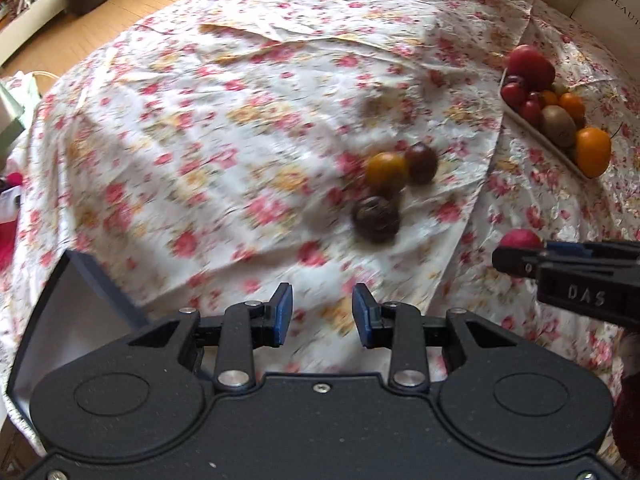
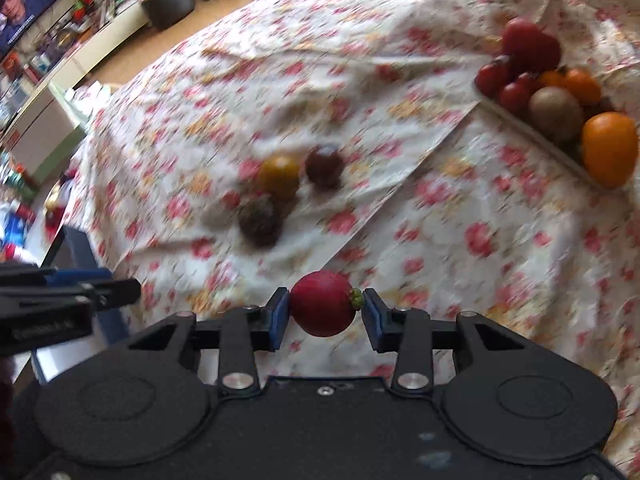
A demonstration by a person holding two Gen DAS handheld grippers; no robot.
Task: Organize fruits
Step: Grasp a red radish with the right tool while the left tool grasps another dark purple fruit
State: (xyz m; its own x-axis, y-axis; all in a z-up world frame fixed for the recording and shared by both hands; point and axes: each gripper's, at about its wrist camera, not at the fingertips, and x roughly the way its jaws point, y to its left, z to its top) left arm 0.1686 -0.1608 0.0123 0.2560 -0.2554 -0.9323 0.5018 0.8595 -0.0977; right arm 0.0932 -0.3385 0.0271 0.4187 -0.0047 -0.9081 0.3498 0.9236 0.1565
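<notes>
Above floral cloth (image 2: pixel 460 200), right tool (image 2: pixel 323 312) angled downward.

- The three small round fruits (image 1: pixel 394 184) near the long white fruit tray (image 1: pixel 532 128) are smeared by blur.
- The tray's far side is hidden behind its piled fruit.
- The floral tablecloth's (image 2: pixel 460 240) print beside the tray is streaked.

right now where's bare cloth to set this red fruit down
Free: the cloth between the three loose fruits and the tray, and the wide stretch left of the loose fruits. Crowded: the tray, packed with fruit.
</notes>
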